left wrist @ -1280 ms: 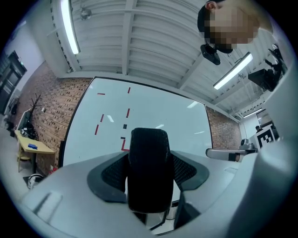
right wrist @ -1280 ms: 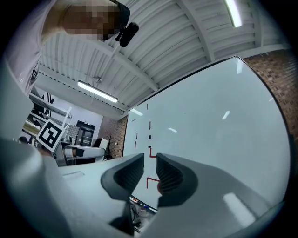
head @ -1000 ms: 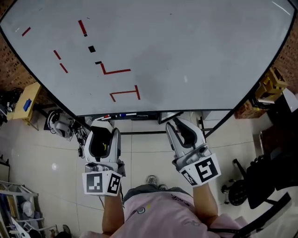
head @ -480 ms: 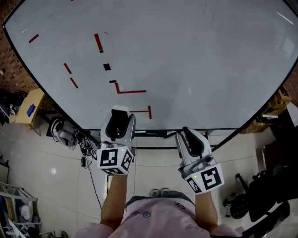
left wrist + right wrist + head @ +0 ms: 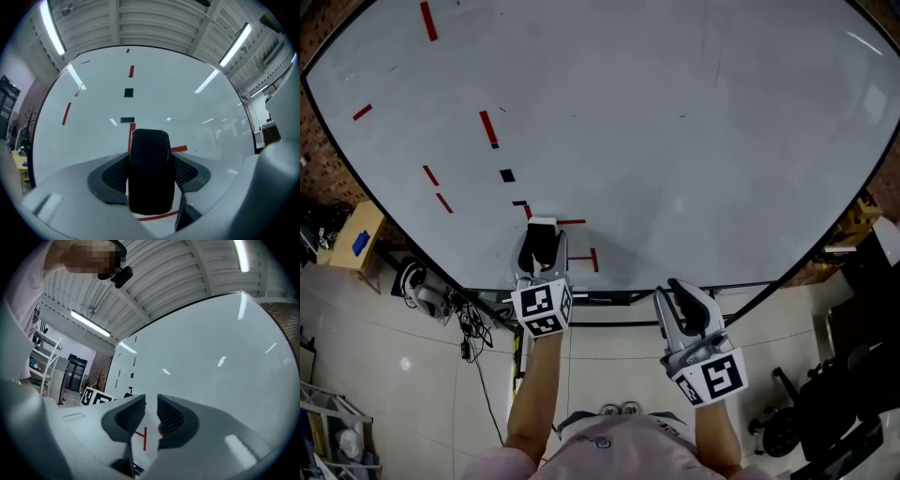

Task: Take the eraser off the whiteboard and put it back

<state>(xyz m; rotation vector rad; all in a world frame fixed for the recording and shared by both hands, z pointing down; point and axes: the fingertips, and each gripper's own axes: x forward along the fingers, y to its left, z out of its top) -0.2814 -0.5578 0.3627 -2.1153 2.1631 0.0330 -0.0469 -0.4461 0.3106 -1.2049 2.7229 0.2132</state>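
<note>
At the lower left of the whiteboard, our left gripper clamps the black eraser across its width. The block stands on end between the jaws, aimed at the board just beside a red angle mark. Whether its far face touches the surface we cannot tell. Our right gripper hangs near the board's lower edge, its jaws together on nothing. We judge the eraser to be off its resting spot and due for return. To do that well, we would bring it in square to the board, so the whole flat face meets at once and not a corner. We would press lightly and let it seat. Only then would we ease the jaws apart and draw straight back, so it neither slides down nor smears the red strokes alongside.
</note>
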